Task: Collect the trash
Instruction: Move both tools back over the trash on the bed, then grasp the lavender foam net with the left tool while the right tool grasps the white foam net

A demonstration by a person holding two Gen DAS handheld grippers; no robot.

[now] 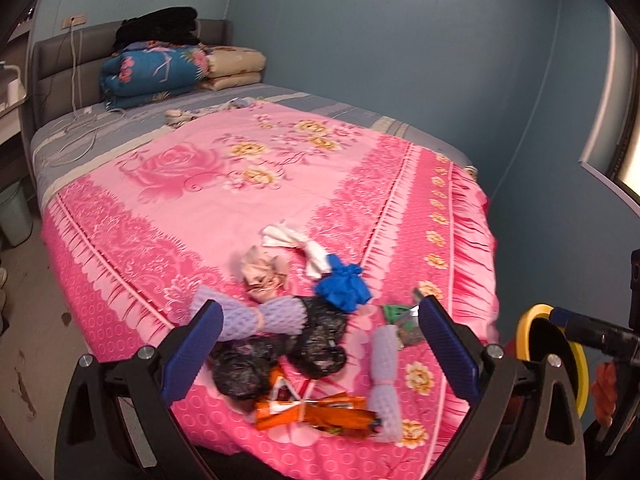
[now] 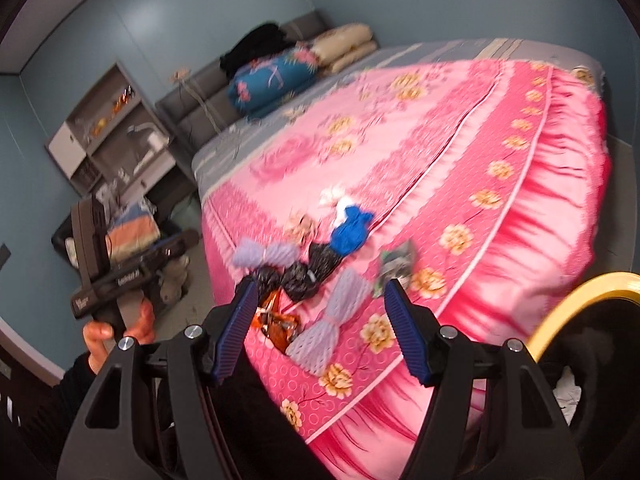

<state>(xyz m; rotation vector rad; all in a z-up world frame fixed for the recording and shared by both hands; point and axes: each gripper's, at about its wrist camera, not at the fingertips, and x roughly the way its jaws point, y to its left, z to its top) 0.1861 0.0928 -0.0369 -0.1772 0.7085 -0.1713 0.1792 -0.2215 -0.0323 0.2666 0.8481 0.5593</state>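
Big pink floral bedspread (image 1: 248, 200) fills the view, smooth cloth with a fringed print border, and everything gets placed off it. At its far end, folded quilts: a blue flowered one (image 1: 152, 72) with a black bundle on top, cream ones beside it, against a grey padded headboard (image 1: 56, 56). Off the spread's near right corner, a yellow-rimmed bin (image 2: 580, 300) with a black liner. The trash sits heaped near the spread's foot edge: crinkled black plastic bags (image 1: 280, 352) in the middle, two bumpy lilac foam sleeves (image 1: 384, 384) pinched at the waist like bows, a shiny orange wrapper (image 1: 312, 412) nearest the edge, a bunched blue glove (image 1: 342, 284), white tissue (image 1: 288, 240) and a crumpled pinkish paper (image 1: 264, 272) farther in, a small green packet (image 1: 404, 320) to the right. Left gripper (image 1: 320, 340) hangs above the heap, ribbed blue pads spread wide, nothing between them. Right gripper (image 2: 320, 320) likewise parted and empty; the picture is blurred.
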